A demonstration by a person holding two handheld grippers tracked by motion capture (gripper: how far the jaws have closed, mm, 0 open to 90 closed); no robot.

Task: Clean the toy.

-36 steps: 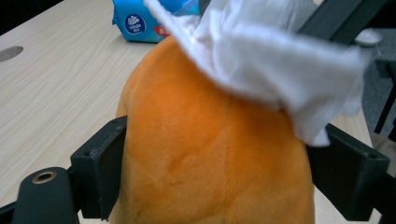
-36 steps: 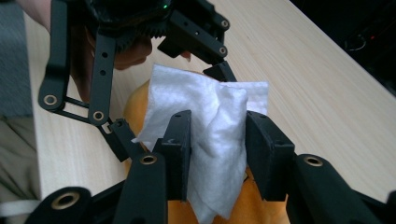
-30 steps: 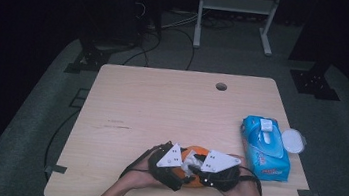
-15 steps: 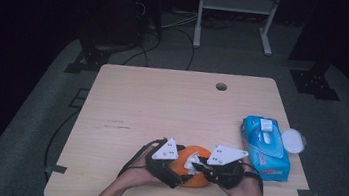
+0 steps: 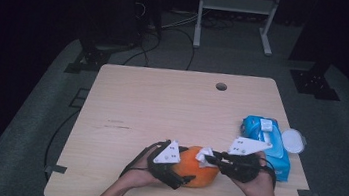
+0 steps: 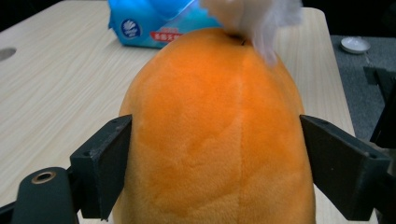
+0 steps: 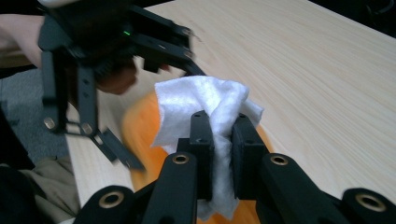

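An orange plush toy (image 5: 197, 167) lay on the wooden table (image 5: 161, 106) close to its near edge, gripped between my two grippers. My left gripper (image 6: 215, 163) stood wide apart around the toy's rounded body, one black jaw pressed to each flank, as the left gripper view showed. My right gripper (image 7: 219, 135) was clamped nearly together on a folded white wipe (image 7: 205, 100), the cloth bunched between the jaws and spilling over their tips, and that wipe rested against the toy's top. In the high view the wipe (image 5: 204, 155) showed as a small white patch at the toy's right end, just ahead of my right gripper (image 5: 215, 159), while my left gripper (image 5: 180, 177) held the toy from the left.

Just right of my right hand (image 5: 257, 186) sat a blue pack of wet wipes (image 5: 265, 144), near the table's right edge, and a small round white lid (image 5: 293, 141) lay beside it, past that edge. The near edge ran close under both my hands. The rest of the tabletop stretched bare toward the far side, where a round cable hole (image 5: 221, 86) marked the board.

The toy's surface was short, soft orange pile with a faint seam (image 6: 243, 93) running along it; its shape was smooth and domed, somewhat blurred in the right gripper view (image 7: 140, 126).
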